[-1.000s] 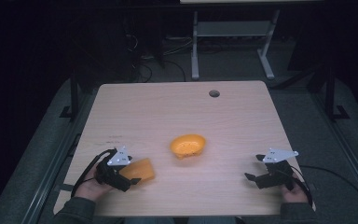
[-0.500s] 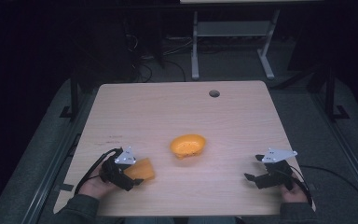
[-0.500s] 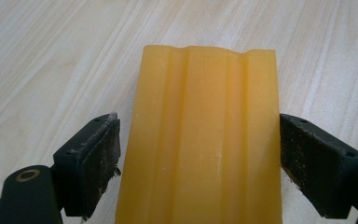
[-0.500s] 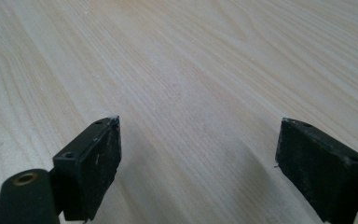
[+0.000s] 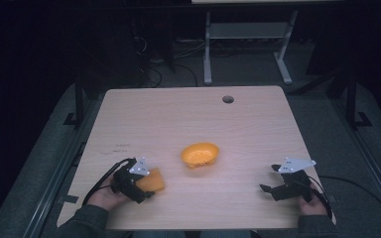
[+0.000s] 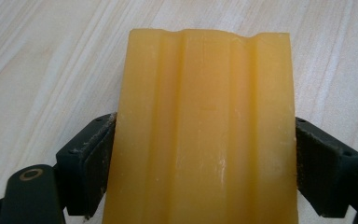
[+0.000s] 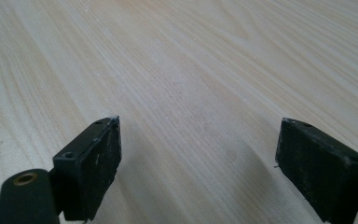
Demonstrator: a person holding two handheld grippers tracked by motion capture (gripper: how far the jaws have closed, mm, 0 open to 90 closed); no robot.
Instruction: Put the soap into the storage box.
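Lower left of the high view, near the table's [image 5: 258,114] front edge, the left gripper [image 5: 138,184] is clamped on an orange ridged block [image 6: 203,130]. An orange bowl [image 5: 200,154] sits mid-frame, bare wood around it. Lower right, the right gripper [image 5: 274,188] rests with jaws apart.

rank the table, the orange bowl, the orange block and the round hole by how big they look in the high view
1. table
2. orange bowl
3. orange block, partly hidden by the left gripper, so its place next to the bowl is unsure
4. round hole
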